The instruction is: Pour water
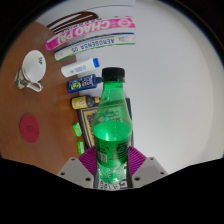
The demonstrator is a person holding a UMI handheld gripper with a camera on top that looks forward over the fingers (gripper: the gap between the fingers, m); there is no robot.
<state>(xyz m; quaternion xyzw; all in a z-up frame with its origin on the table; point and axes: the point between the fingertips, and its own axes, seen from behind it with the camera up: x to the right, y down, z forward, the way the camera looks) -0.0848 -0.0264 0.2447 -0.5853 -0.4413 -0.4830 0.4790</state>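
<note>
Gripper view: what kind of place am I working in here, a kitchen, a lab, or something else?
Probably a lab or office tabletop set up for tests, not a kitchen: a plain white table with printed labels and small packets laid out. The gripper holds a green bottle.

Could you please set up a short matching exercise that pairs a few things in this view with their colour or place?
Things:
1. bottle
2. bottle cap
3. cup
4. gripper

Descriptions:
A. black
B. white, off to one side on the table
C. green, held between the pink pads
D. shut on the bottle's lower part

Pairs: 1-C, 2-A, 3-B, 4-D
</note>
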